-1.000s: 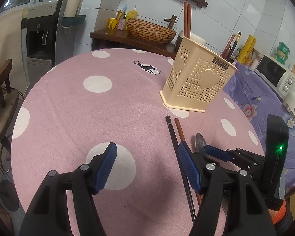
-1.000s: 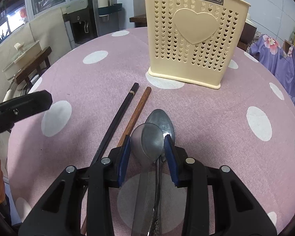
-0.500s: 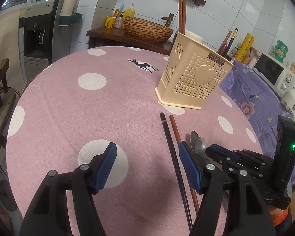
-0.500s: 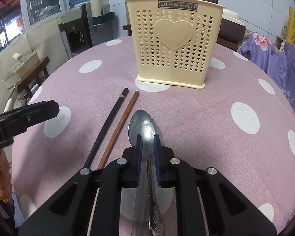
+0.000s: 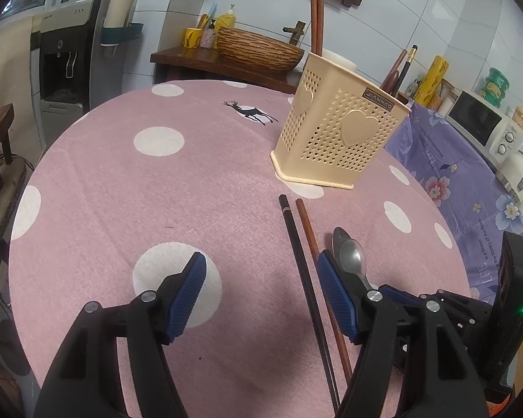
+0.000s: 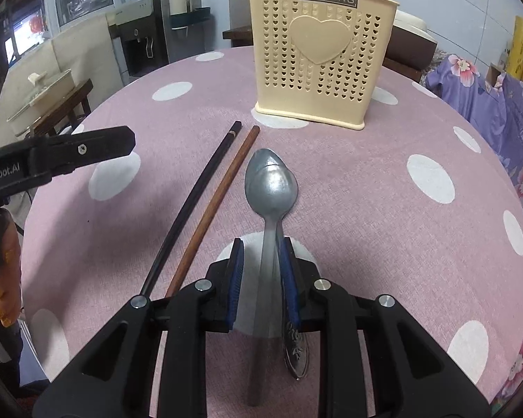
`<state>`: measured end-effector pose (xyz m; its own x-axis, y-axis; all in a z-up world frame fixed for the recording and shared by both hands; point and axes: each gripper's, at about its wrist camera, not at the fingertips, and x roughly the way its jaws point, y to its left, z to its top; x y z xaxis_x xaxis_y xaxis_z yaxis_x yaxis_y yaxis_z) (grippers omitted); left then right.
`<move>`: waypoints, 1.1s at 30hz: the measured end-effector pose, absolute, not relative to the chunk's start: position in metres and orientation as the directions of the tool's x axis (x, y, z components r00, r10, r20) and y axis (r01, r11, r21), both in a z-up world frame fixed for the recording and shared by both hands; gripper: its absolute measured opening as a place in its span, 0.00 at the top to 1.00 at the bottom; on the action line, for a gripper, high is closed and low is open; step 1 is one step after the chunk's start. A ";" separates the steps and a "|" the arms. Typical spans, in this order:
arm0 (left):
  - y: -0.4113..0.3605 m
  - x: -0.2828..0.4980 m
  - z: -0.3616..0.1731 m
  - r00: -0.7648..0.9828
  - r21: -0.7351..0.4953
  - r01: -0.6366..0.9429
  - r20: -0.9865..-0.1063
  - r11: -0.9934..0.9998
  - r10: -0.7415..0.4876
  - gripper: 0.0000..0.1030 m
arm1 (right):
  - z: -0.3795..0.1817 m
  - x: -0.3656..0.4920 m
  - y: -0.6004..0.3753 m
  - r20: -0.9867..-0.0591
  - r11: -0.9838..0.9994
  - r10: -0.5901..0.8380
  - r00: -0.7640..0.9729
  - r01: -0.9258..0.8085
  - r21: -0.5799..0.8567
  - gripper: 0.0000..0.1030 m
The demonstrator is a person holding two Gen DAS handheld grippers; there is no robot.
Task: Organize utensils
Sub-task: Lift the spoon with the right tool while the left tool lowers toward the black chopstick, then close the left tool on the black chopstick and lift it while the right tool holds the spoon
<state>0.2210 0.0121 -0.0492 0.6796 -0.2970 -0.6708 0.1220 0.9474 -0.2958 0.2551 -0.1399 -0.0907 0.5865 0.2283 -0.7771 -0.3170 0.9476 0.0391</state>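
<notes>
From the left wrist, our left gripper (image 5: 258, 292) hangs spread wide over the polka-dot tablecloth (image 5: 129, 188), holding nothing, much as it did a second ago. The black chopstick (image 5: 298, 254) and brown chopstick (image 5: 312, 240) lie side by side on the cloth, short of the cream utensil holder (image 5: 338, 139), which looks a little further off than before.

From the right wrist, our right gripper (image 6: 261, 278) is closed around the handles of two stacked spoons (image 6: 270, 184). A second ago the pads flanked the bowls; since then we have slid back to the handles and narrowed. Whether the pads truly pinch the metal, we cannot quite tell. We judge the pick is nearly secured, with the lift to the holder (image 6: 317, 59) next.
</notes>
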 end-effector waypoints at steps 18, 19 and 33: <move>0.015 0.220 -0.051 0.678 -0.303 0.109 -0.673 0.947 -0.294 0.34 | -0.094 0.265 -0.118 -0.767 0.946 0.101 0.634 -0.299 -0.123 0.92; 0.016 0.220 -0.051 0.678 -0.304 0.109 -0.674 0.946 -0.295 0.34 | -0.094 0.265 -0.121 -0.769 0.949 0.114 0.629 -0.297 -0.102 0.92; 0.009 0.222 -0.055 0.662 -0.293 0.125 -0.687 0.948 -0.300 0.33 | -0.081 0.271 -0.231 -0.784 0.996 0.085 0.615 -0.036 0.080 0.92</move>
